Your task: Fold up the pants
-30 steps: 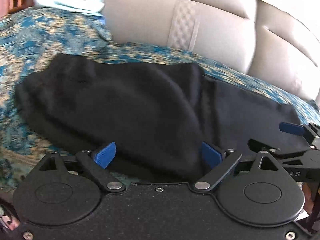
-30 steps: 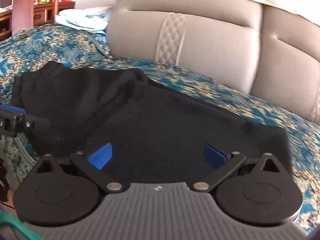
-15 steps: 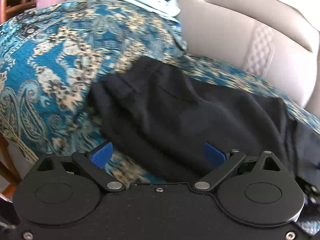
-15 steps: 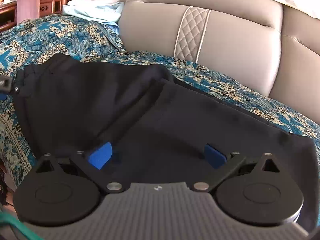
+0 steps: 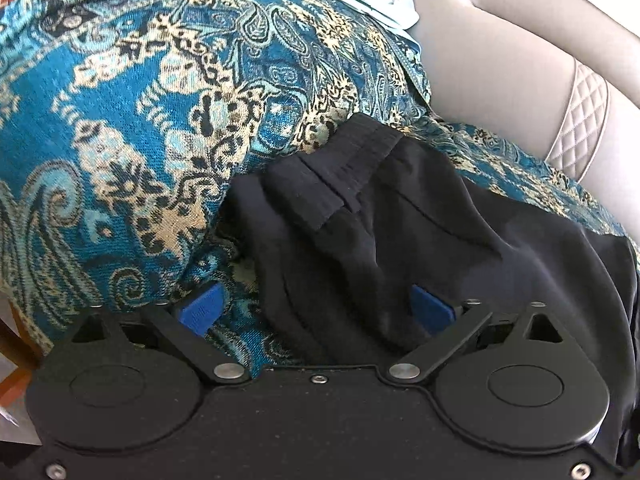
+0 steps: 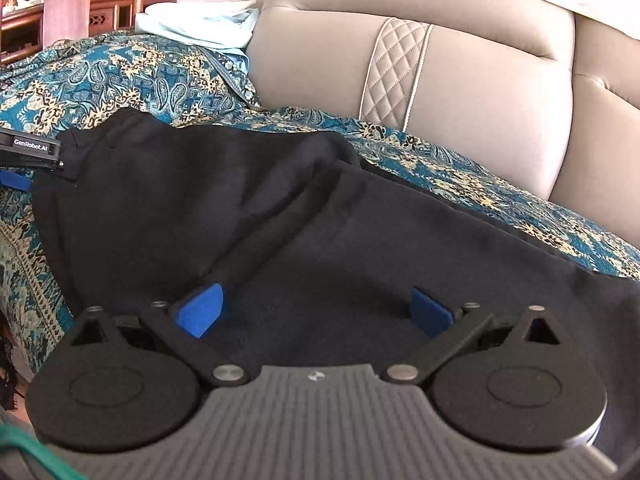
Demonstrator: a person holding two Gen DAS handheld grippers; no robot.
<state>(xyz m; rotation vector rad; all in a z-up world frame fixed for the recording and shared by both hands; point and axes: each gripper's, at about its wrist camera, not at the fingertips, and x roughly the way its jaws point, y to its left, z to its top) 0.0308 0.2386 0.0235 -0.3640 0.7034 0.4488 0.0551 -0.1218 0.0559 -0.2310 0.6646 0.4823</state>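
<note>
Pants (image 6: 224,208), black and limp, lie spread over the patterned throw (image 5: 120,120) on the sofa (image 6: 480,100). At the waistband (image 5: 332,184) end the left gripper (image 5: 316,312) is opening, its pads clear of the cloth; further right the right gripper (image 6: 316,312) hovers agape, seemingly untouching. Soft fabric will sag, so pinch the thicker waistband hem

Both wrist views look steeply down, close over the same pants (image 5: 420,216).
</note>
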